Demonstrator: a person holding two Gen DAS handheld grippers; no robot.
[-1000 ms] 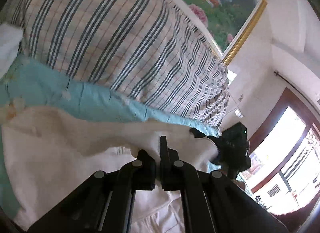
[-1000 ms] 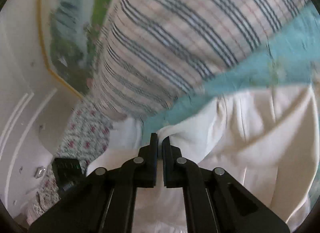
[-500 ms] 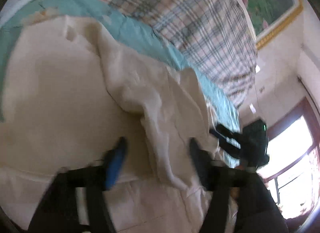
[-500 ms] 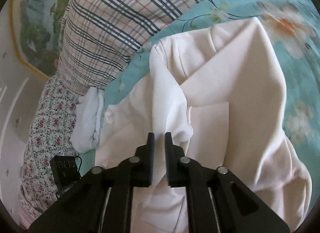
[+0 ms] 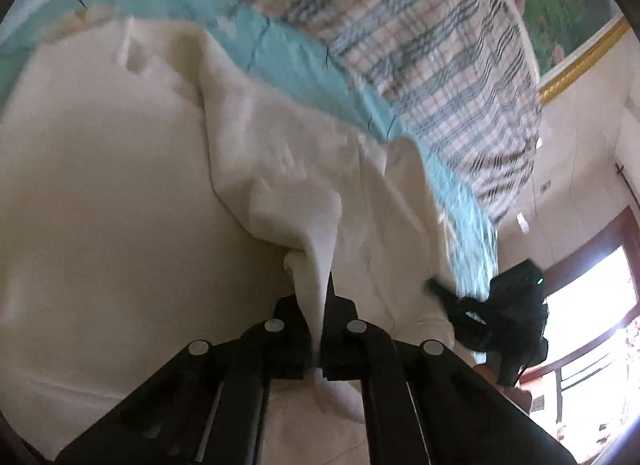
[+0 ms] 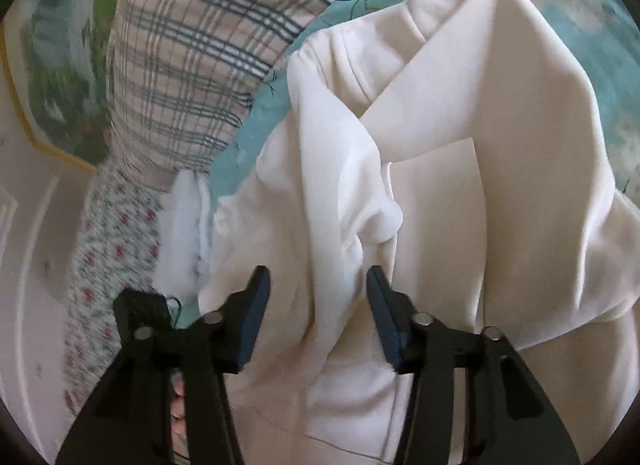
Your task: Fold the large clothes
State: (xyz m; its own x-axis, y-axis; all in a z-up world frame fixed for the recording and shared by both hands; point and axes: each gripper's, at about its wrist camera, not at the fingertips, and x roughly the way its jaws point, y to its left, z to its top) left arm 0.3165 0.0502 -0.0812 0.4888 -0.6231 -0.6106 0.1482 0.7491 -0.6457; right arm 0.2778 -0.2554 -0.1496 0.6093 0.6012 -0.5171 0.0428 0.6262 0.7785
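Observation:
A large cream-white garment lies spread on a teal floral bedsheet. My left gripper is shut on a raised fold of the garment, which runs up between the jaws. In the right wrist view the same garment lies folded over itself, with a bunched ridge down the middle. My right gripper is open, its fingers on either side of that ridge, holding nothing. The right gripper's black body also shows at the right of the left wrist view.
A plaid blanket is piled behind the garment, also seen in the right wrist view. A framed picture hangs on the wall. A white cloth and floral fabric lie at the left.
Both grippers pulled back from the blanket and lowered the garment onto the bed. The left gripper opened, then shut again on a fold. The right gripper went from shut to open, letting go.

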